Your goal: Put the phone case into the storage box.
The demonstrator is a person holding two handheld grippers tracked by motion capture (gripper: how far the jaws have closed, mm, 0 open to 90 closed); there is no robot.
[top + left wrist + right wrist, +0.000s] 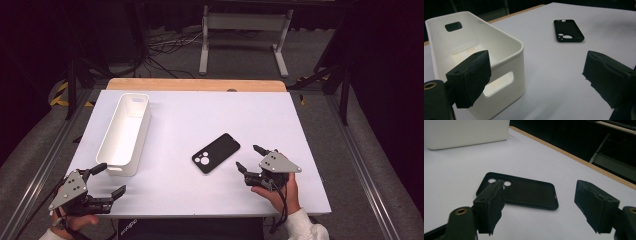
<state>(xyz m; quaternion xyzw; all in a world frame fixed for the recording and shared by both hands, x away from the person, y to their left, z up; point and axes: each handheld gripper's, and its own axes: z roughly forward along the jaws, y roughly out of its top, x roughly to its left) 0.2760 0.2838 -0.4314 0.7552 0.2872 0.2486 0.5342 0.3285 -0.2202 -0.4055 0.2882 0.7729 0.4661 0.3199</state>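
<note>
Fingers (596,207) of the right gripper (251,159) spread wide, empty, the flat black rubbery phone case (216,152) lying on the table (280,125) just ahead. Best straddle its narrow edges squarely. The left gripper (111,179) gapes empty too, beside the long white plastic bin (125,131).

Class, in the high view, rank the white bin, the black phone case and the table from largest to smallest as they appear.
1. table
2. white bin
3. black phone case

The gaps are plain, so camera nearness does not blur this order.
</note>
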